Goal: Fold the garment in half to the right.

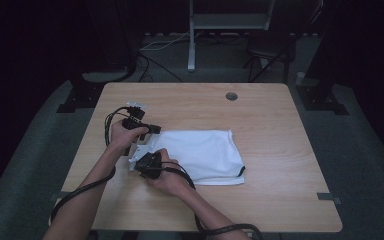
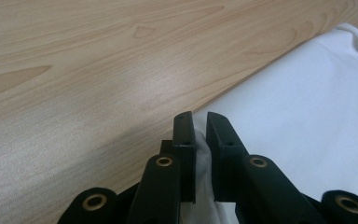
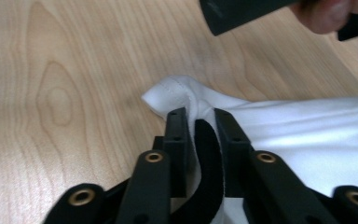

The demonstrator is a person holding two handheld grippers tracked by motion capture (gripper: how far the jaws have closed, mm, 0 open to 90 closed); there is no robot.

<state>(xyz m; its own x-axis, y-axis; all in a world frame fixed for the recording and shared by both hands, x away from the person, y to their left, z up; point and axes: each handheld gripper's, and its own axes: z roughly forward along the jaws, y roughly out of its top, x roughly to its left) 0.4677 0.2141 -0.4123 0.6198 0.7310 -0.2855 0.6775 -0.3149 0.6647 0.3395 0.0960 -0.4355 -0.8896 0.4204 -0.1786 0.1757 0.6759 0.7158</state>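
Meanwhile, a folded white cotton garment with a dark trimmed edge [image 1: 202,156] lay flat near the middle of the pale wood-grain table [image 1: 280,200], its left edge bunched where both tools met it. The left gripper [image 2: 199,125] sat at the garment's upper-left corner, its black jaws drawn nearly together with a fold of the white fabric pinched between them. The right gripper [image 3: 200,119], just beside it at the lower-left corner, had its jaws clamped on a raised hem of the same cloth, a dark band of trim curling down between the pads; no earlier look was on hand to compare. In the high view the left hand [image 1: 125,134] and the right hand [image 1: 167,175] rested close together, cables trailing back along both forearms.
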